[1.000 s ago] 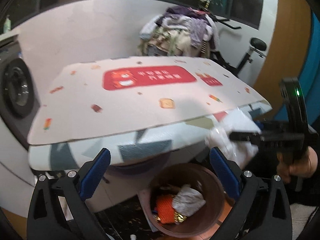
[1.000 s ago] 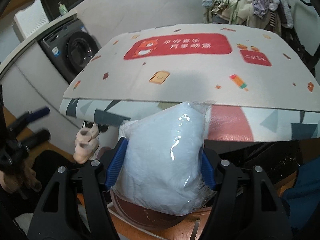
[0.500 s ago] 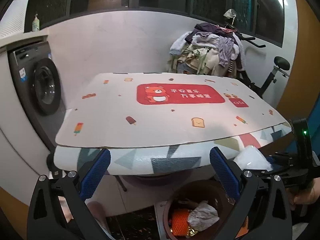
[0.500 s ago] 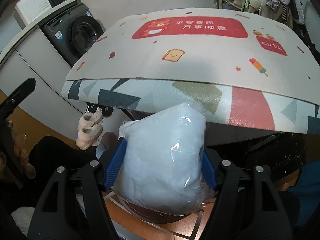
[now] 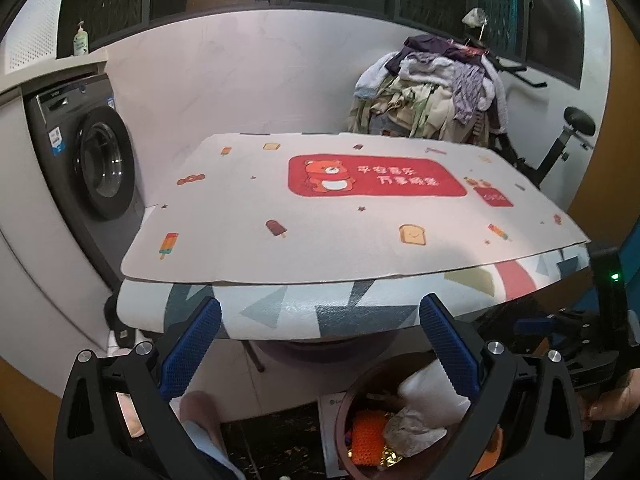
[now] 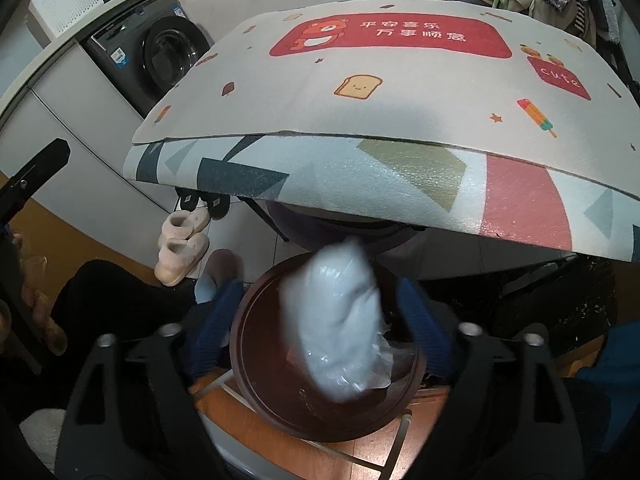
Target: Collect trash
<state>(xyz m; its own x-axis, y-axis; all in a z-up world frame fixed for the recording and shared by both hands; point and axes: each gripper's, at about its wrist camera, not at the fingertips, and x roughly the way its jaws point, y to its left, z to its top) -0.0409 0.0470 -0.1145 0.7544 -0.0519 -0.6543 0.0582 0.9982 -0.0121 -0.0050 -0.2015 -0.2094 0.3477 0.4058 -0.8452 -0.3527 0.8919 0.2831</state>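
— Gone from the right gripper (image 6: 320, 320) is its squeeze on the bag (image 6: 336, 320): a moment ago the blue pads (image 6: 216, 320) pressed both sides of it, and now the jaws have just been opening, with clear gaps either side.

— So where's the bag now?

— Between the spread fingers, blurred, over the mouth of the brown bin (image 6: 256, 392), touching neither pad as far as I can see. From the left side it shows as a pale lump in the bin (image 5: 360, 392), on top of an orange scrap (image 5: 366, 436) and a crumpled wrapper (image 5: 412, 428).

— And the left gripper (image 5: 320, 344)?

— Spread wide, nothing between its pads, same as before. Its view has tipped up, though: the printed mat (image 5: 352, 216) on the table sits lower in the picture than a second ago, and the washer (image 5: 92, 156) and the clothes pile (image 5: 436, 92) show more fully.

— Anything else by the bin?

— A pair of fuzzy slippers (image 6: 182, 244) on the floor, just left of it, under the table edge.
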